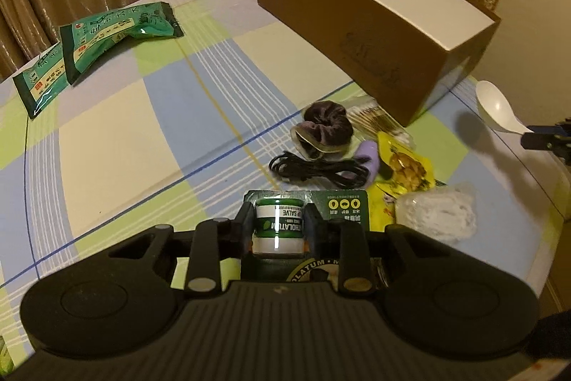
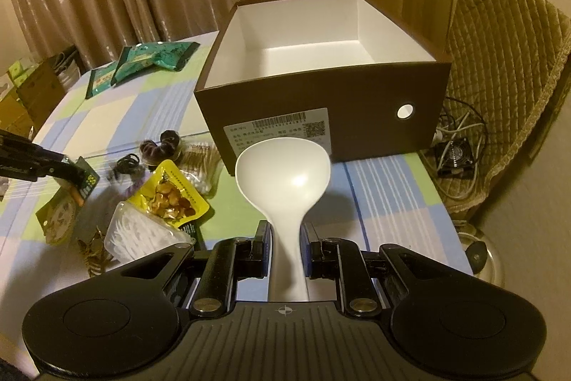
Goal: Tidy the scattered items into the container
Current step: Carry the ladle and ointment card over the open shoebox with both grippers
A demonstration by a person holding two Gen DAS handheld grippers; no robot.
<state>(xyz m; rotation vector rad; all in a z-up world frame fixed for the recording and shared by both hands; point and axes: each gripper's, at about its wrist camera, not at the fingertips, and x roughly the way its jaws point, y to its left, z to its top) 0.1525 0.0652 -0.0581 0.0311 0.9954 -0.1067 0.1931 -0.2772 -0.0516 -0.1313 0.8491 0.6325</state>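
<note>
My left gripper [image 1: 277, 224] is shut on a green lip salve blister pack [image 1: 278, 227], held over the checked tablecloth; it also shows in the right wrist view [image 2: 84, 183]. My right gripper [image 2: 283, 234] is shut on the handle of a white spoon [image 2: 283, 166], held in front of the brown box [image 2: 321, 102]. The box is open on top with a white inside and holds nothing. The box [image 1: 374, 34] and the spoon [image 1: 498, 108] also show in the left wrist view.
Loose items lie by the box: a dark scrunchie [image 1: 328, 125], cotton swabs [image 1: 374, 116], a black cable [image 1: 317, 168], a yellow snack pouch [image 2: 171, 197], a white floss pack [image 2: 142, 232]. Green packets [image 1: 117, 34] lie far left. A chair [image 2: 506, 77] stands right.
</note>
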